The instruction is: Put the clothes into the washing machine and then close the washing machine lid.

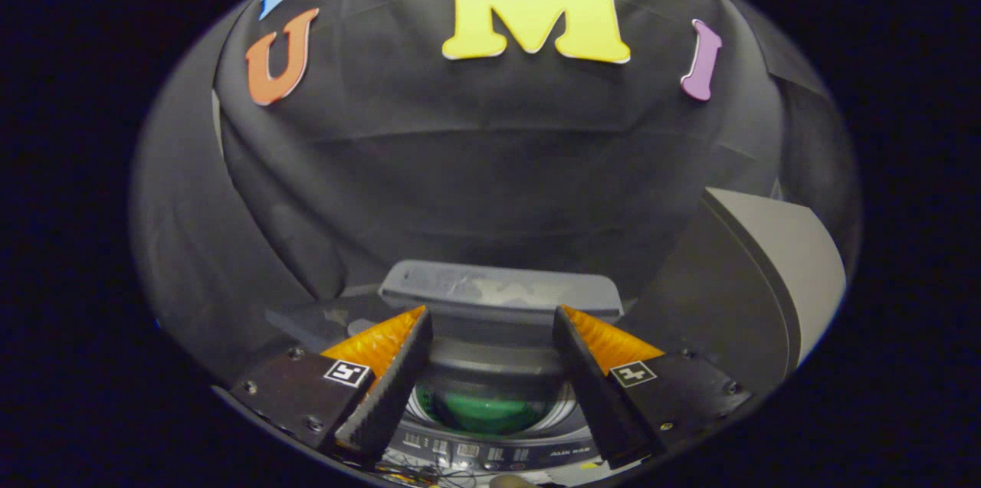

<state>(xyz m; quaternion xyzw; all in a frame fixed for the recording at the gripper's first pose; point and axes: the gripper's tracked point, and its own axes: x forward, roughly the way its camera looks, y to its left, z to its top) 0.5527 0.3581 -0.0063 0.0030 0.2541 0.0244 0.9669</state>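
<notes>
The gripper (490, 335) hangs above the washer (490, 457), jaws spread apart and holding nothing. Green clothes (483, 411) lie inside the drum, seen between the fingers. The lid (502, 290) stands raised just beyond the tips. To close it well, reach over its top edge, hook it, and draw it down slowly without slamming.
</notes>
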